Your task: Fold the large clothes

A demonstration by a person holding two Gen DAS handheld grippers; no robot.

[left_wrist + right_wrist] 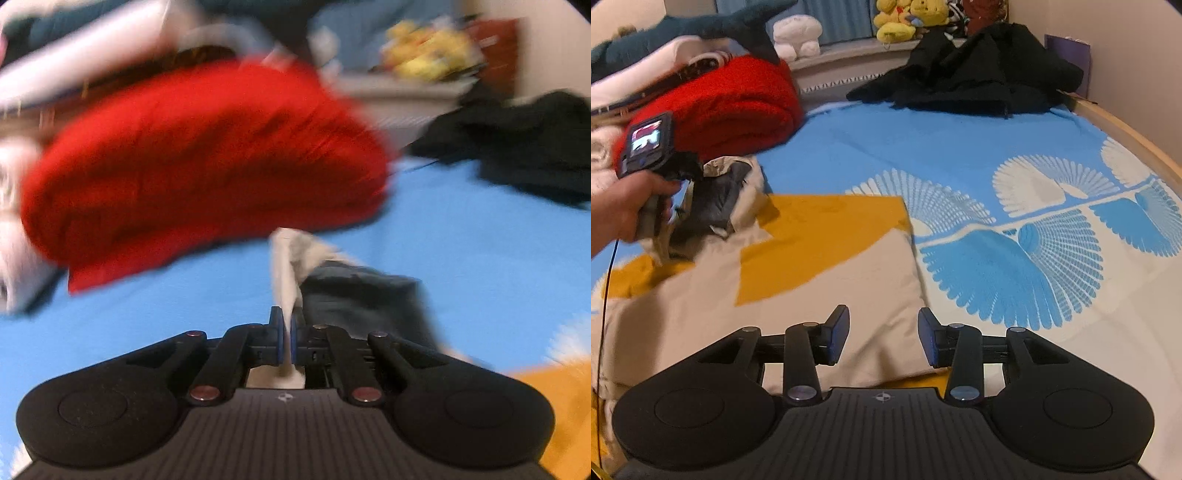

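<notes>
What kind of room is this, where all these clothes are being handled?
Most likely a bedroom. The work happens on a bed with a blue patterned sheet and a wooden frame edge. Plush toys line the ledge behind, and a folded red blanket and black clothes lie on the bed.

Dim warm indoor light; left wrist view badly motion-blurred, right mostly sharp, fisheye bending at edges.

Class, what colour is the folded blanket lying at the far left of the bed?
Bright red. The blanket shows sharpest in the right wrist view.
</notes>
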